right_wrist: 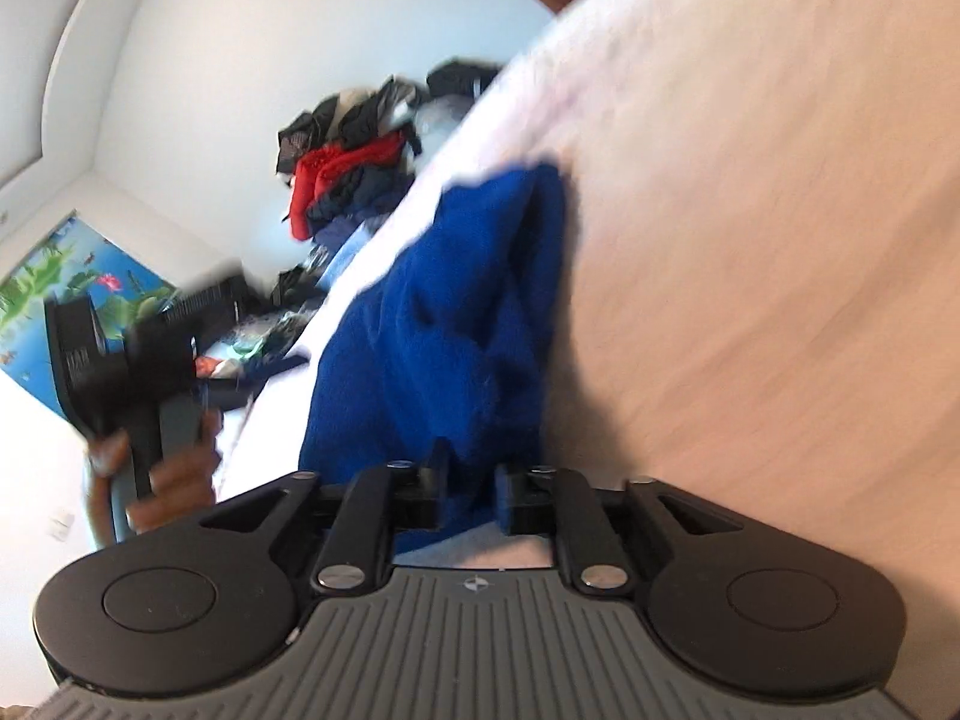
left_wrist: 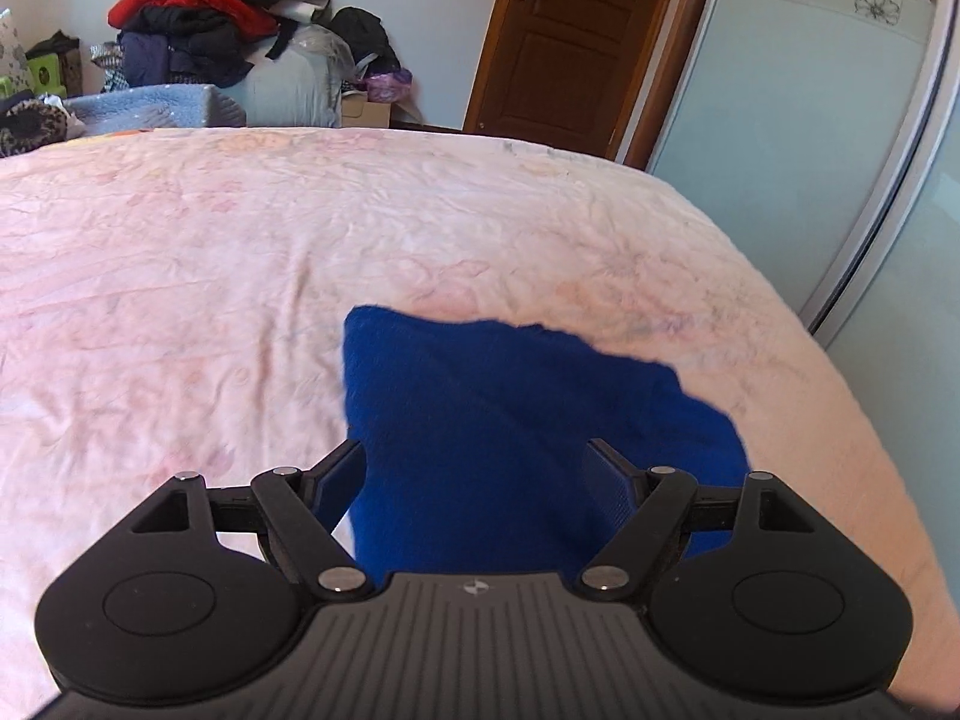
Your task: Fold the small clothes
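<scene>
A blue garment (left_wrist: 510, 420) lies on a pink bedspread (left_wrist: 210, 276), spreading forward from between the wide-apart jaws of the left gripper (left_wrist: 477, 468). The right gripper (right_wrist: 471, 489), jaws narrowly parted, has bunched blue cloth between them; whether they pinch it is unclear. Beyond, piled clothes (left_wrist: 204, 18).

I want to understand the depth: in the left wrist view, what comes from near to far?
Left tongs → blue garment → pink bed sheet → pile of clothes by the far wall.
</scene>
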`<state>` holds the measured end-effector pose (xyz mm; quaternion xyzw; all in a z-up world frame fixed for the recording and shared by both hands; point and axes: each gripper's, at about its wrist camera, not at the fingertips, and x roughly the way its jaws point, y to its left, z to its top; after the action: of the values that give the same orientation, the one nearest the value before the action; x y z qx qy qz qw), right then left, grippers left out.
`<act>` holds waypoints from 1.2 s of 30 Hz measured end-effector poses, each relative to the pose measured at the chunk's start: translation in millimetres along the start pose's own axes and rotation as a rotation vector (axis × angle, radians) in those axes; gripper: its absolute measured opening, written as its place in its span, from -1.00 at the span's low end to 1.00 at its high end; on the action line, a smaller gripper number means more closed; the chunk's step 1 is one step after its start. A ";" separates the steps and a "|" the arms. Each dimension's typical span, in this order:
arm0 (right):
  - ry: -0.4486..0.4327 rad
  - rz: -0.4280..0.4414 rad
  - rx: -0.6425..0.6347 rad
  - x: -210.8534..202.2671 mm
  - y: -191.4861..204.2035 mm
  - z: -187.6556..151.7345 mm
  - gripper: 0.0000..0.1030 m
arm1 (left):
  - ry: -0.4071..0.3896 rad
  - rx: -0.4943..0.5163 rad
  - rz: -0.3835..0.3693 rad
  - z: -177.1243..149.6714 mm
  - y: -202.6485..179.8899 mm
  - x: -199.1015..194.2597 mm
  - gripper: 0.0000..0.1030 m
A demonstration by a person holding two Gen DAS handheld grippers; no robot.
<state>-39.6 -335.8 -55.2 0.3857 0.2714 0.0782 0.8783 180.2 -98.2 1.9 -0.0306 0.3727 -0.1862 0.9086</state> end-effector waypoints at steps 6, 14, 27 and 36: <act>-0.110 -0.143 -0.240 19.3 32.3 69.3 -0.25 | -0.025 0.099 0.068 -25.3 -15.0 -5.7 0.54; 0.099 -0.140 -0.564 154.9 62.5 141.6 0.19 | -0.022 0.157 0.093 -40.3 -24.3 -10.2 0.54; 0.116 -0.153 -0.577 190.8 60.4 140.6 -0.86 | -0.007 0.179 0.102 -46.7 -28.2 -5.1 0.54; 0.016 -0.301 -0.718 156.7 87.3 112.7 -0.11 | 0.000 0.165 0.111 -51.9 -26.3 -3.7 0.59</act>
<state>159.0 -292.7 5.0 0.0088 0.2874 0.0413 0.9569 133.7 -117.0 -27.9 0.0651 0.3571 -0.1657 0.9169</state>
